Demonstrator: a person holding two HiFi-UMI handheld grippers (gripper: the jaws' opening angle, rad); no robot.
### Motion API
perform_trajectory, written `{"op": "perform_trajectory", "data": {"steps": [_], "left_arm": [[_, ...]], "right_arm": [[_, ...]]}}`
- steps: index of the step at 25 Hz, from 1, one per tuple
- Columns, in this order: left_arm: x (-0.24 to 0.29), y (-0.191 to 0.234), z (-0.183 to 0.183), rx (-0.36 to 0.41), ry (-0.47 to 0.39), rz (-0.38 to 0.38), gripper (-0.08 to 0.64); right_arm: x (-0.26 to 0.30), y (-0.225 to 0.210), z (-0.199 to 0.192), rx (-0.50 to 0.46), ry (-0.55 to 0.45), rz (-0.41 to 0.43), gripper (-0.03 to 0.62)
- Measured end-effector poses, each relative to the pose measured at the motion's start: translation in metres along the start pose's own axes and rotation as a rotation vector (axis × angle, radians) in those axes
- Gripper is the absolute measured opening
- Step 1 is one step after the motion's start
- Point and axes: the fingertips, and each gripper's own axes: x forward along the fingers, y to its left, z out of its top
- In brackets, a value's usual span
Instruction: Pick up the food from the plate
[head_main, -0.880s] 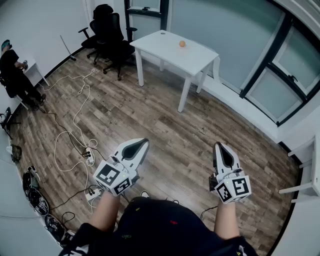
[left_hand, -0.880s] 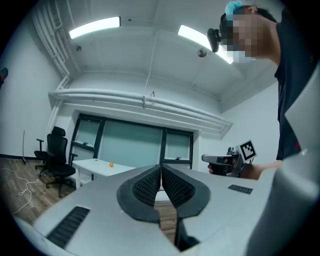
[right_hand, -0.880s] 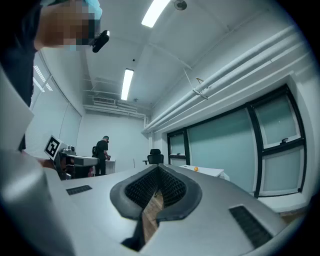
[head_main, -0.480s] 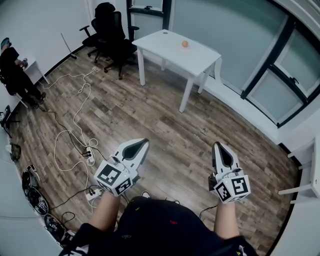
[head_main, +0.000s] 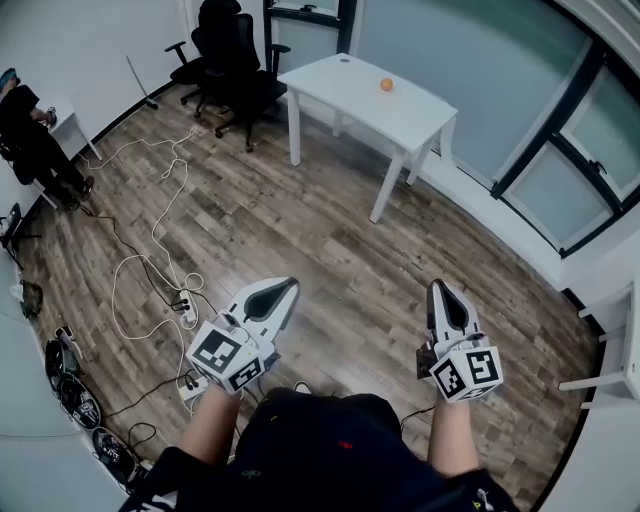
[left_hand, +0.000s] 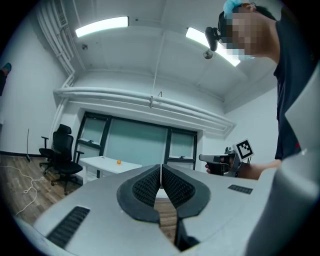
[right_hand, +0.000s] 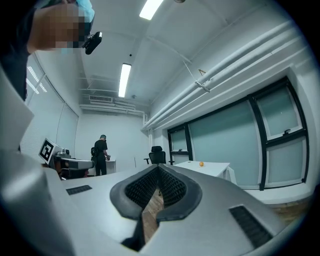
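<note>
A small orange food item (head_main: 386, 85) lies on a white table (head_main: 330, 82) far across the room; it also shows as an orange dot (left_hand: 118, 161) in the left gripper view and as the same dot (right_hand: 201, 163) in the right gripper view. No plate can be made out. My left gripper (head_main: 292, 285) is held in front of my body at the left, jaws together, empty. My right gripper (head_main: 439, 287) is at the right, jaws also together with nothing between them. Both point toward the table, well short of it.
Black office chairs (head_main: 225, 50) stand left of the table. White cables and a power strip (head_main: 180, 300) trail over the wooden floor at left. A person in dark clothes (head_main: 30, 135) stands at a small desk far left. Glass partitions (head_main: 560, 140) line the right side.
The view has shifted slightly: the table and orange item sit a little further right and lower in the head view. Both grippers keep the same pose.
</note>
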Motion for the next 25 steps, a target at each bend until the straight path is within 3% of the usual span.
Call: {"op": "perform_trajectory", "data": {"steps": [4, 8, 18, 25], "left_arm": [[-0.009, 0.028, -0.008, -0.004, 0.01, -0.004, 0.031], [-0.002, 0.052, -0.011, -0.022, 0.006, 0.004, 0.031], [0.07, 0.124, -0.005, -0.018, 0.033, 0.053, 0.031], [0.166, 0.167, 0.011, -0.004, 0.033, 0.085, 0.029]], "right_arm": [[0.026, 0.026, -0.016, -0.01, 0.03, 0.024, 0.022], [0.052, 0.025, -0.02, -0.016, 0.058, 0.034, 0.023], [0.16, -0.021, -0.029, 0.023, 0.063, 0.083, 0.023], [0.239, -0.093, -0.011, 0.012, 0.04, 0.128, 0.023]]}}
